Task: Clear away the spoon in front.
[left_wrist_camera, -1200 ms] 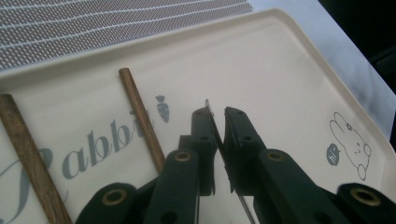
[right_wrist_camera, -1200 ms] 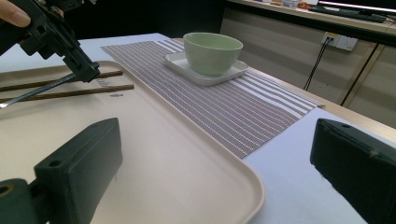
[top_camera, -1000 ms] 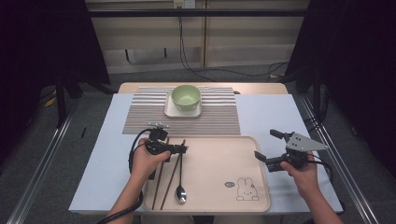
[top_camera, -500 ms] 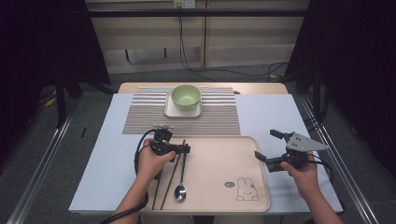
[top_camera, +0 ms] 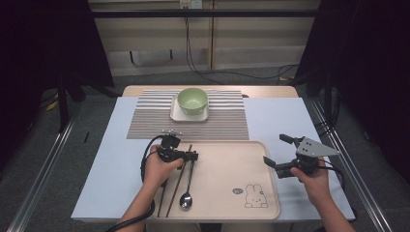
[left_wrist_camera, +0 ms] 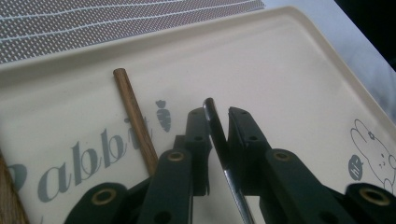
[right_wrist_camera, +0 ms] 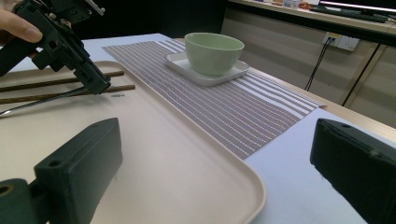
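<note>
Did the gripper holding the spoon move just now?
Yes. The left gripper, shut on the shiny metal spoon, went right, over the beige plastic tray, past the brown wooden chopsticks.

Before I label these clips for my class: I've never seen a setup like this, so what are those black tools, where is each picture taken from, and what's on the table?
A person sits at a table holding a hand-operated two-jaw gripper in each hand. One camera looks down from above; the other two ride on the grippers and look along their jaws.

On the table lie a beige tray with a rabbit print, a striped placemat, and a green bowl on a small white plate. On the tray are two brown chopsticks and a metal spoon.

The left gripper has its jaws closed on the spoon's handle tip. The right gripper is open beside the tray, holding nothing.
</note>
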